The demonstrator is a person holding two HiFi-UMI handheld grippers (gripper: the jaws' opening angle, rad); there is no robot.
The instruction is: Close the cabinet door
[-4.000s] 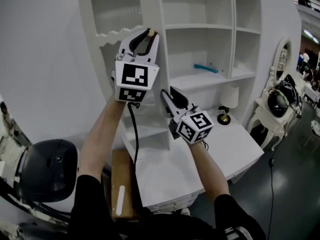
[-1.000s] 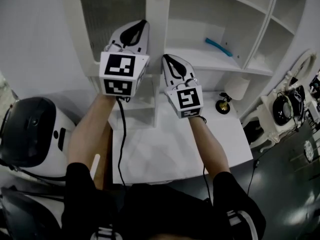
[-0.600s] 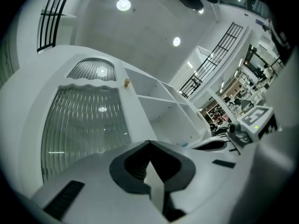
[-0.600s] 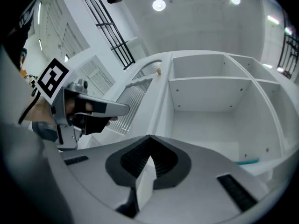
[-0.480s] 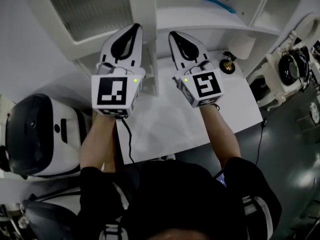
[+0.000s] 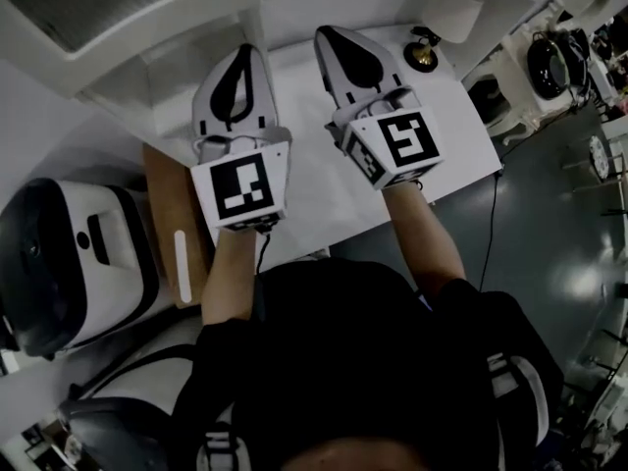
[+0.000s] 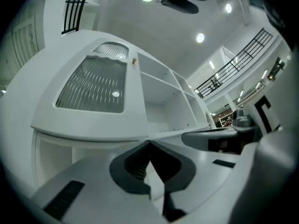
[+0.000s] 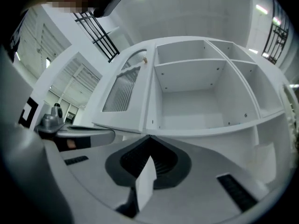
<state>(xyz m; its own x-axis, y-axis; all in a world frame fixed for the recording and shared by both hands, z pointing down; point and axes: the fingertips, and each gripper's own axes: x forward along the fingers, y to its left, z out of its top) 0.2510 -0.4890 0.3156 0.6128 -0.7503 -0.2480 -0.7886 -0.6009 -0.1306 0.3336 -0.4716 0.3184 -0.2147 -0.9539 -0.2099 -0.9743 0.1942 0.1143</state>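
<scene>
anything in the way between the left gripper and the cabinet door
Nothing visible does. In the left gripper view the ribbed-glass cabinet door stands up ahead of the left gripper. The gripper's jaws are together and empty, and there is only open air between the two.

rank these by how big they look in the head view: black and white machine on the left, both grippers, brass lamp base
1. black and white machine
2. left gripper and right gripper, about alike, not ranked apart
3. brass lamp base, far the smallest
</scene>
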